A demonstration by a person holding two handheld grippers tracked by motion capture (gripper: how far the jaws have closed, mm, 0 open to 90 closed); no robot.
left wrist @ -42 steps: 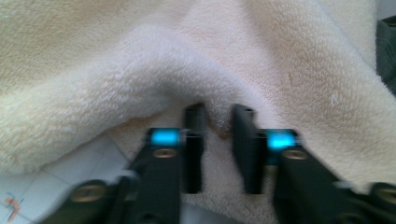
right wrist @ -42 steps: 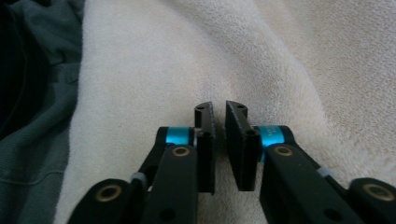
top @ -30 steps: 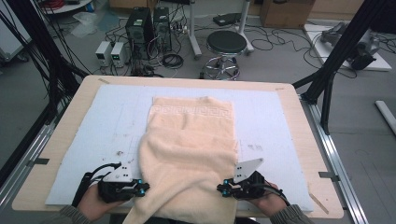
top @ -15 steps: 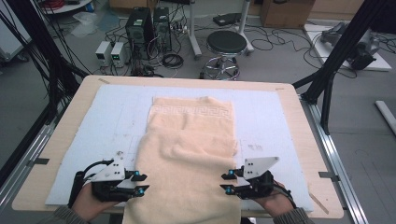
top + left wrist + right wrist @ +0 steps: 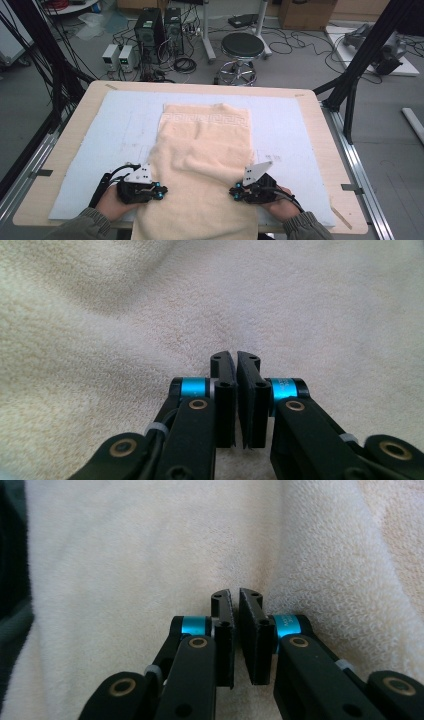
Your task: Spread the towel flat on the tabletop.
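A peach towel (image 5: 205, 150) lies lengthwise on the pale mat (image 5: 300, 135), and its near end hangs over the table's front edge. My left gripper (image 5: 159, 191) points inward at the towel's left side. Its jaws have just been closing and now stand shut, and the cloth puckers at their tips (image 5: 235, 356). My right gripper (image 5: 234, 191) points inward at the towel's right side. Its jaws have also just been closing and are shut, pinching the cloth beside a fold at their tips (image 5: 235, 594). A hand holds each gripper.
The wooden table (image 5: 320, 107) carries the mat, with bare mat on both sides of the towel. Beyond the far edge stand a stool (image 5: 242, 47), computer boxes (image 5: 157, 30) and floor cables. Black frame legs (image 5: 350, 85) rise at the right.
Half a second ago both pairs of jaws stood apart; now they are shut. Both grippers have shifted inward onto the towel's sides, and the towel's near part lies flatter.
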